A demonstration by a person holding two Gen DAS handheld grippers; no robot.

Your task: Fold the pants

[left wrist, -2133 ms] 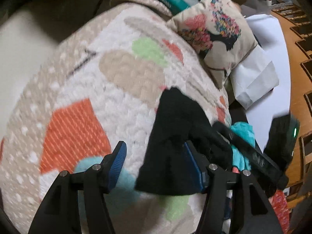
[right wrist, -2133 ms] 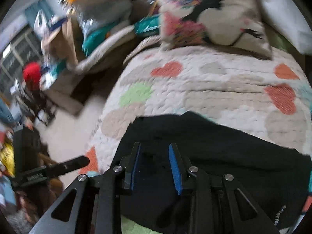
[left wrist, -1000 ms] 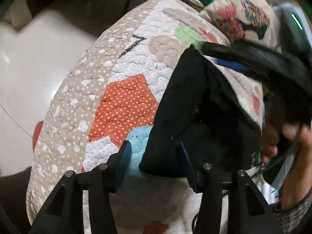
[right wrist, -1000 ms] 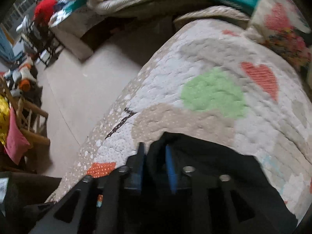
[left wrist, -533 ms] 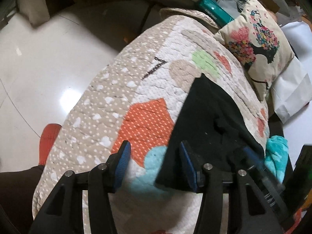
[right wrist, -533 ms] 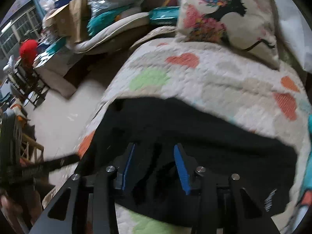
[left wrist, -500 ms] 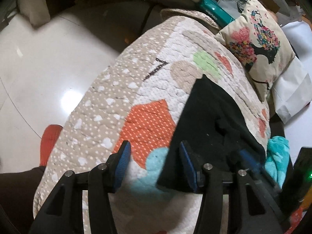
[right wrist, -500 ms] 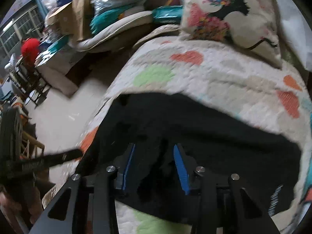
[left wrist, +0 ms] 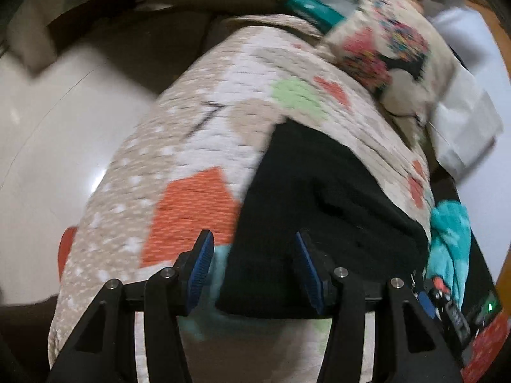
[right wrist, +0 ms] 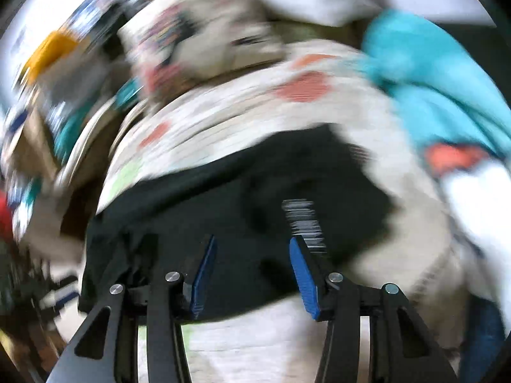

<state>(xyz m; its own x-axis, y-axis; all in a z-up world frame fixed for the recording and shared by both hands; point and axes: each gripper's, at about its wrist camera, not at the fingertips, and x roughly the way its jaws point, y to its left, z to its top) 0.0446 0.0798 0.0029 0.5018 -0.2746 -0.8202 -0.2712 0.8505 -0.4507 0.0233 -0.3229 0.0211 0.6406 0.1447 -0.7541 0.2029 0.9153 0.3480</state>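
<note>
The black pants (left wrist: 306, 204) lie folded in a compact stack on the heart-patterned quilt (left wrist: 198, 146). My left gripper (left wrist: 252, 266) is open and empty, hovering over the near left edge of the pants. In the blurred right wrist view the pants (right wrist: 255, 198) fill the middle, and my right gripper (right wrist: 250, 274) is open and empty just above their near edge. The right gripper also shows in the left wrist view (left wrist: 453, 312) at the lower right.
A floral pillow (left wrist: 392, 51) lies at the quilt's far end, with white paper (left wrist: 463, 127) beside it. A turquoise cloth (left wrist: 450, 239) lies right of the pants, also in the right wrist view (right wrist: 431, 73). Shiny floor (left wrist: 64, 134) drops off to the left.
The right gripper has opened wider and swung right, its view now blurred. The left gripper has shifted closer over the pants and stays open. The pants lie still.
</note>
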